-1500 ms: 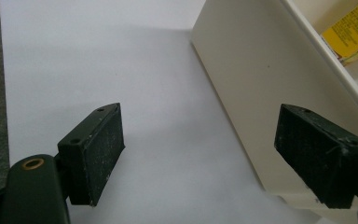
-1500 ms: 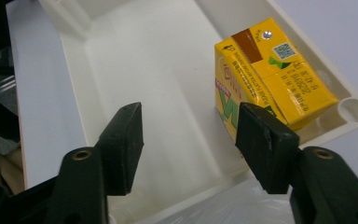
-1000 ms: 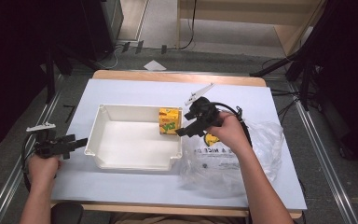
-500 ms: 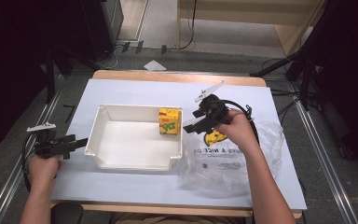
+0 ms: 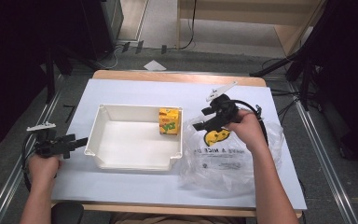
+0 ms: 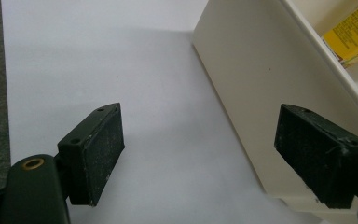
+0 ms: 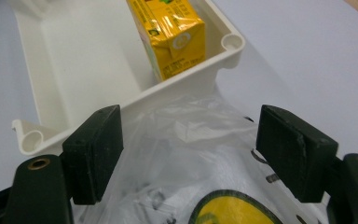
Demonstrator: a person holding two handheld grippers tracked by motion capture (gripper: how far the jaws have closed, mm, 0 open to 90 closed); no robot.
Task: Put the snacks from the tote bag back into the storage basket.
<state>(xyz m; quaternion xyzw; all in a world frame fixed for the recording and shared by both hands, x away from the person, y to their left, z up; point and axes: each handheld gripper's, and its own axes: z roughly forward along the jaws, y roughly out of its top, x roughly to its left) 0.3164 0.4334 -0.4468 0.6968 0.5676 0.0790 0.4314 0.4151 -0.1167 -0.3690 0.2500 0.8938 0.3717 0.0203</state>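
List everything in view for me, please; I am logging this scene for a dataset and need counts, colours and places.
table: one, white top with a wooden edge, centre of the high view.
bin: one, cream, on the table left of centre.
juice carton: one, yellow, upright in the bin's far right corner.
plastic bag: one, clear with a yellow smiley print, lying on the table against the bin's right side.
paper scrap: one, white, on the floor beyond the table.
left claw: one, black, open, beside the bin's left wall.
right claw: one, black, open, over the bag's near-bin edge.
forearms: two, coming in from the bottom edge.
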